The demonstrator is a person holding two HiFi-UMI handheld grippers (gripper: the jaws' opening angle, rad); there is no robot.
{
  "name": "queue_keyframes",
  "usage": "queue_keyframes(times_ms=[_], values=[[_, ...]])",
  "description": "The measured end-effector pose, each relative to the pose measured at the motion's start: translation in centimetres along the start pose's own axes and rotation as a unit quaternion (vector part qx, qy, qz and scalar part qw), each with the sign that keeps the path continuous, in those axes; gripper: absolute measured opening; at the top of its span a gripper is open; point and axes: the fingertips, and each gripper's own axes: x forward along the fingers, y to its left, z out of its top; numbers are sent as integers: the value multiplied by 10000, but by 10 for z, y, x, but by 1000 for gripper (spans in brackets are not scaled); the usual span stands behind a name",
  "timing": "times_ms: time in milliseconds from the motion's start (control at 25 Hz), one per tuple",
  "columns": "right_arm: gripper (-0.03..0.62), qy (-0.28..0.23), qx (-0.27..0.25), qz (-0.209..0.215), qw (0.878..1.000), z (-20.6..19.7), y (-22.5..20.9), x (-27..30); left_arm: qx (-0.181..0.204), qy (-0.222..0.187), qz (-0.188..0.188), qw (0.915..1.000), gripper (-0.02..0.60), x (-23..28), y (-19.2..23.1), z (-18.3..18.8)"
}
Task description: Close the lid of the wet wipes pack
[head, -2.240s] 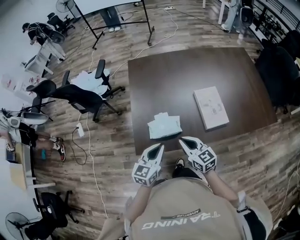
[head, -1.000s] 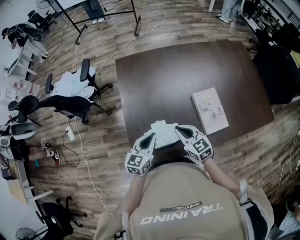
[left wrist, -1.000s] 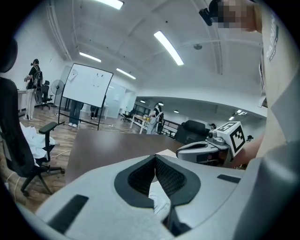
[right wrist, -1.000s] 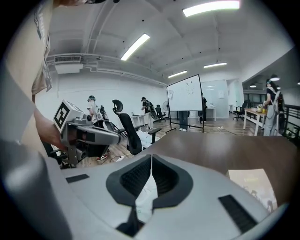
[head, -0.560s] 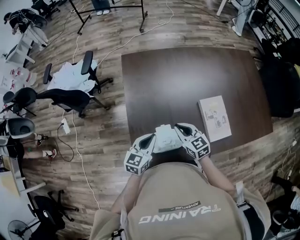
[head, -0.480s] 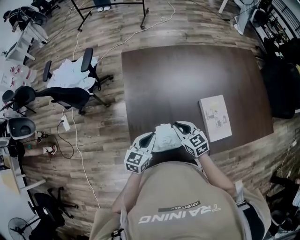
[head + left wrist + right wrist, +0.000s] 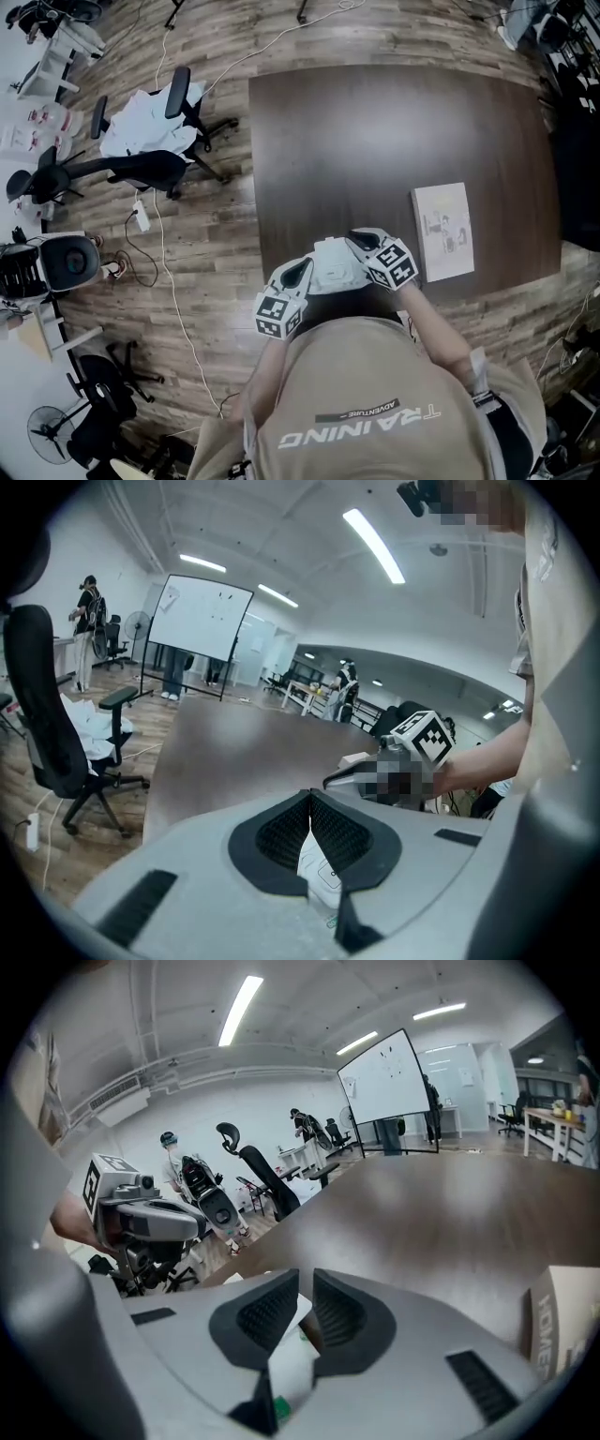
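dark table [image 7: 375, 131], white box [image 7: 443, 231] near its right edge. wet wipes pack [image 7: 336, 264] at the near edge, about midway along. both tongs, off the table two seconds ago, are now on it: left gripper [image 7: 302, 270] pinches its left end, jaws almost together; right gripper [image 7: 360, 242] clamps narrow on its right end. pack looks steadied; lid unreadable, closing likely still ahead.

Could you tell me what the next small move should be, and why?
Probably open the right tool to free it for pressing the lid down, while the left tool anchors the wipes pack: both tools pinch its opposite edges, so neither can push. I can't make out the lid itself.
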Motion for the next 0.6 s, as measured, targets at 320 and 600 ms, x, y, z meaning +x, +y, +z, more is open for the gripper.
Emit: queue_keyframes(times_ms=[320,600], values=[[87,588,120,454,9972,-12,-6,25,-353,-76,172,9992,11,13,2,0],[87,929,555,835,9906,-27,-3,35,-447,-61,265,9986,11,14,6,-9]])
